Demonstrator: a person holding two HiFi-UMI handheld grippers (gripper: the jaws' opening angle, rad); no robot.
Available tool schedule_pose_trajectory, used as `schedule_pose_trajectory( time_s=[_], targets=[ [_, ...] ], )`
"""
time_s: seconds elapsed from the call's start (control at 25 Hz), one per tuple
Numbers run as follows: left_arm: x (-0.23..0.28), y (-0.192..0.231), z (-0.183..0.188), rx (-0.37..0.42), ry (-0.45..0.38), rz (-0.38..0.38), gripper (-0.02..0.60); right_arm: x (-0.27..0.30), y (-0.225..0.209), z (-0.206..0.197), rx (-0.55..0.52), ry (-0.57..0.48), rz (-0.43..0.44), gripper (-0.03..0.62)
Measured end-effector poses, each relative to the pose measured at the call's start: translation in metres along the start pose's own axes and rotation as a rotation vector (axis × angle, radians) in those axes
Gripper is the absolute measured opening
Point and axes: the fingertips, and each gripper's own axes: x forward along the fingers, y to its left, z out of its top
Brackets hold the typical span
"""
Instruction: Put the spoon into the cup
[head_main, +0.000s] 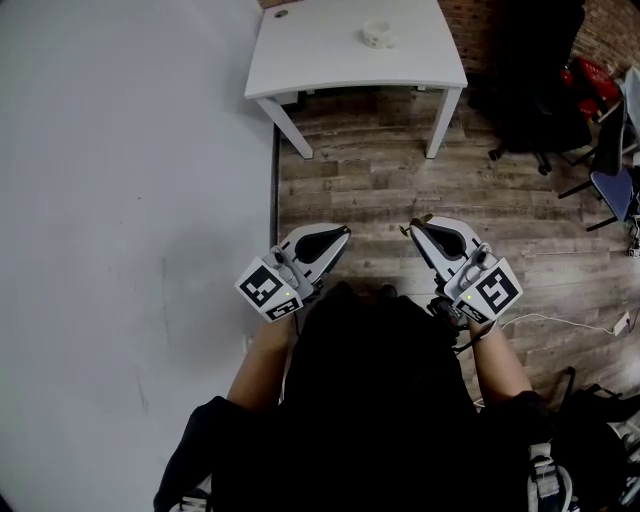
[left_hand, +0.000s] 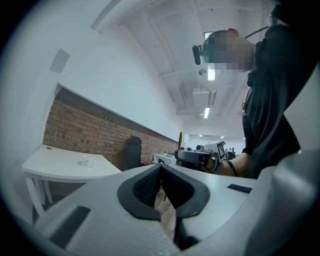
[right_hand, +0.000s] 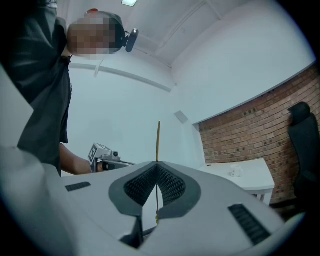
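Observation:
A white cup (head_main: 377, 34) stands on the small white table (head_main: 320, 62) at the far end of the wooden floor, well away from both grippers. My right gripper (head_main: 408, 229) is held close to my body, shut on a thin gold spoon (right_hand: 158, 145). The spoon is seen edge-on, with its handle sticking up past the jaws. In the head view only its tip (head_main: 425, 217) shows. My left gripper (head_main: 345, 232) is beside it, shut with nothing between its jaws. The cup (left_hand: 86, 161) and table (left_hand: 60, 169) show small in the left gripper view, and the cup (right_hand: 234, 173) also in the right gripper view.
A white wall (head_main: 120, 200) runs along the left side. A black office chair (head_main: 530, 90) stands right of the table, with a blue chair (head_main: 615, 185) further right. Cables (head_main: 560, 322) lie on the floor at the right. A brick wall (left_hand: 85, 132) lies behind the table.

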Motion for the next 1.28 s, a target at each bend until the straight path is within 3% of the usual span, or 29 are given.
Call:
schedule_pose_trajectory(
  time_s=[0.68,1.0,1.28],
  targets=[
    [0.024,0.004,-0.015,-0.03,0.027,-0.055,0.017,-0.02,-0.014,-0.01,0.046,-0.015,-0.046,0.006],
    [0.041,0.041,-0.018,-0.131,-0.017,-0.059,0.017,-0.012,-0.048,-0.006,0.053,-0.011,-0.101,0.006],
    [0.067,0.08,-0.01,-0.127,-0.03,-0.071,0.017,0.008,-0.087,0.004,0.039,-0.009,-0.136,0.006]
  ],
)
